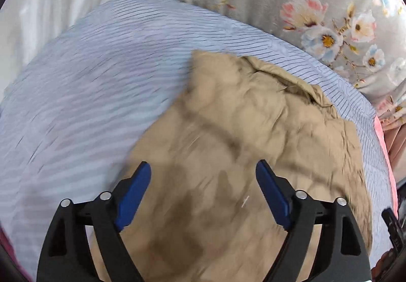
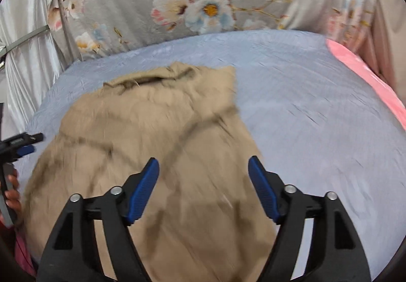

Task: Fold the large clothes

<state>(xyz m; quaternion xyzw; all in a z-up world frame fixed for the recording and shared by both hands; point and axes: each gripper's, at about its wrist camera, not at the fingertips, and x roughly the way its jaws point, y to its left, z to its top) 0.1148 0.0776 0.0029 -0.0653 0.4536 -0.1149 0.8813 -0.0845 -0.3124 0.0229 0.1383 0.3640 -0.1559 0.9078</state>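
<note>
Left wrist: tan garment (image 1: 253,129) unlabelled; both grippers' jaws wide, empty

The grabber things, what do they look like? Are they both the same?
Yes, they match. The left gripper and the right gripper each have two black plastic arms with triangular cut-outs and round silver bolts. Their fingers carry bright blue ribbed pads. No cables or sleeves show.

Motion blur smears the tan garment (image 1: 228,155), perhaps a jacket.
</note>
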